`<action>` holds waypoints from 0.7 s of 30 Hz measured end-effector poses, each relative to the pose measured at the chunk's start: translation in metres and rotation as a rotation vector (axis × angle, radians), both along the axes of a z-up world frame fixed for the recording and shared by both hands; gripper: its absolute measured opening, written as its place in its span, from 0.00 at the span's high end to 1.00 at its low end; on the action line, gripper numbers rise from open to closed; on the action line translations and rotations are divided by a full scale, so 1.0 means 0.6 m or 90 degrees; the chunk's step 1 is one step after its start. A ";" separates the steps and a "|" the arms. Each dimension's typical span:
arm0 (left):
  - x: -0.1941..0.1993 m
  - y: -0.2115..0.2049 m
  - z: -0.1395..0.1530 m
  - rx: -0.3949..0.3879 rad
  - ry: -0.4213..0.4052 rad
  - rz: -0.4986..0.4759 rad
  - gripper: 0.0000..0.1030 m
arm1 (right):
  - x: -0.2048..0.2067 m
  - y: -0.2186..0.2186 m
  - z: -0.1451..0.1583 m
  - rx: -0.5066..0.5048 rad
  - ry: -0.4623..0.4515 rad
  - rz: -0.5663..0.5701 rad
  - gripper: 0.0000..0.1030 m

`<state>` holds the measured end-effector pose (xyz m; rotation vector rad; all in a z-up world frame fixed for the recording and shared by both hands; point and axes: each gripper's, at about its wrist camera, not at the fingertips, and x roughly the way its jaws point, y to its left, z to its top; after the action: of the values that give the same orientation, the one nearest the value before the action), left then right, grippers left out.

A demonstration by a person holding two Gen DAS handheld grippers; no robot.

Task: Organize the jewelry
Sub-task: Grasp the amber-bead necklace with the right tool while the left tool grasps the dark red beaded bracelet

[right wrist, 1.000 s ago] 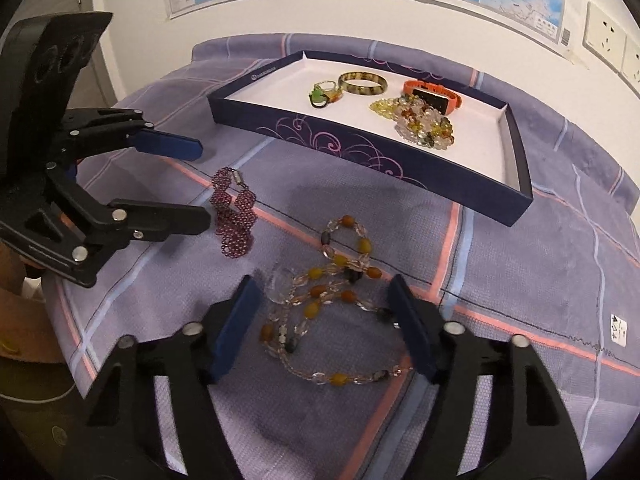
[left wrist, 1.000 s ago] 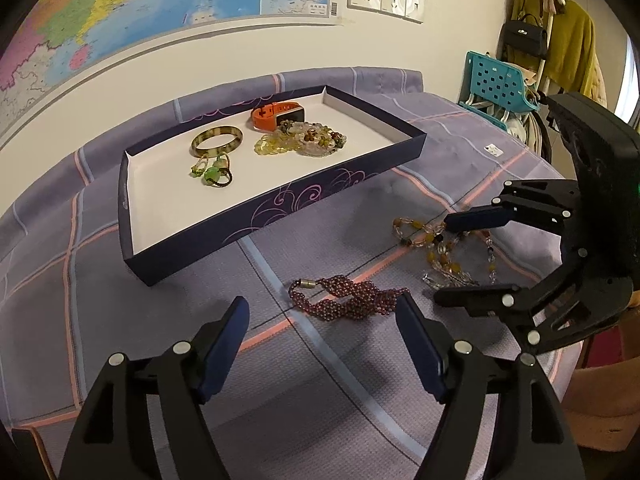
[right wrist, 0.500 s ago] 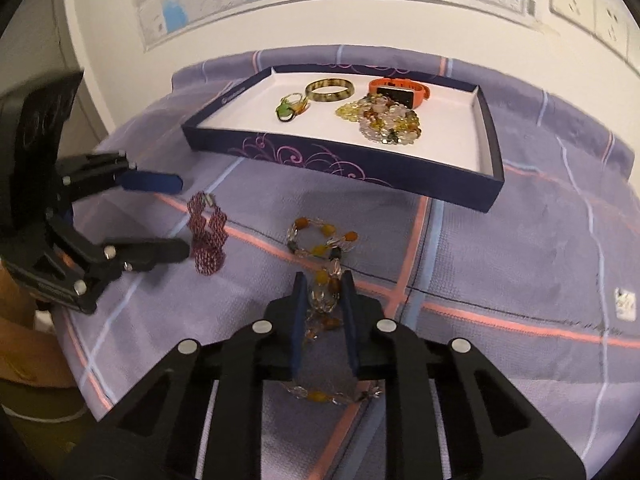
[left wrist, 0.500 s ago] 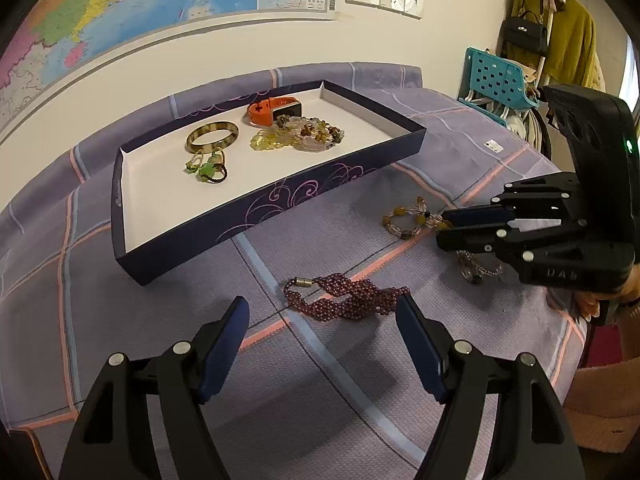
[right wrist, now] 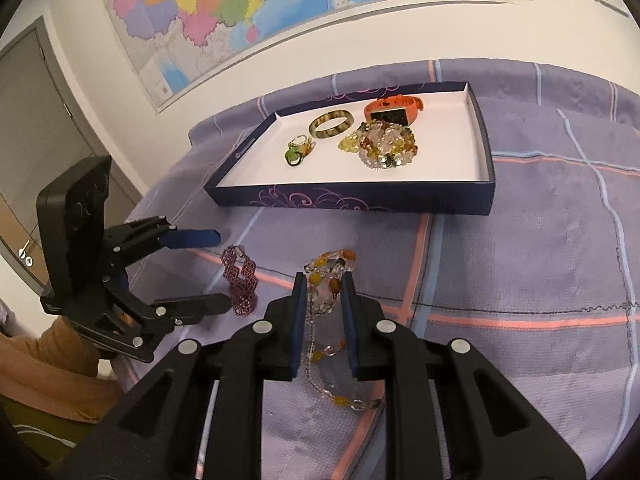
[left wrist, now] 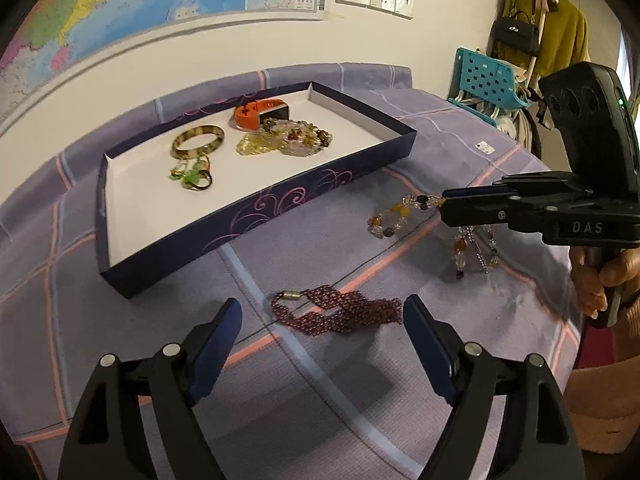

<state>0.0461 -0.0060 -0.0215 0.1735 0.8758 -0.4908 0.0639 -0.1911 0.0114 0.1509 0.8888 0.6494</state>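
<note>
— Two strands lie outside the tray?
— Yes. The amber bead necklace (right wrist: 330,280) is clamped in the right gripper (right wrist: 324,280), partly lifted off the checked tabletop (right wrist: 540,260). The purple beaded bracelet (left wrist: 340,312) lies left of it, before the wide-apart left gripper (left wrist: 320,320), whose jaws just widened. The navy tray (right wrist: 360,200) sits farther back.

One tray (left wrist: 256,204), two tools, one watch (left wrist: 260,114) (orange), one bangle (left wrist: 198,142)

Purple checked tablecloth (left wrist: 440,128): tray (left wrist: 280,208), maroon bracelet (left wrist: 340,314).
</note>
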 end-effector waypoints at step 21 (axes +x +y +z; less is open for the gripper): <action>0.008 0.008 0.003 0.001 -0.004 0.040 0.92 | 0.006 -0.007 0.011 0.053 -0.007 -0.009 0.83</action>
<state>0.0509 -0.0015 -0.0198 0.1489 0.8728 -0.4313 0.0677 -0.1955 0.0180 0.2279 0.8505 0.6746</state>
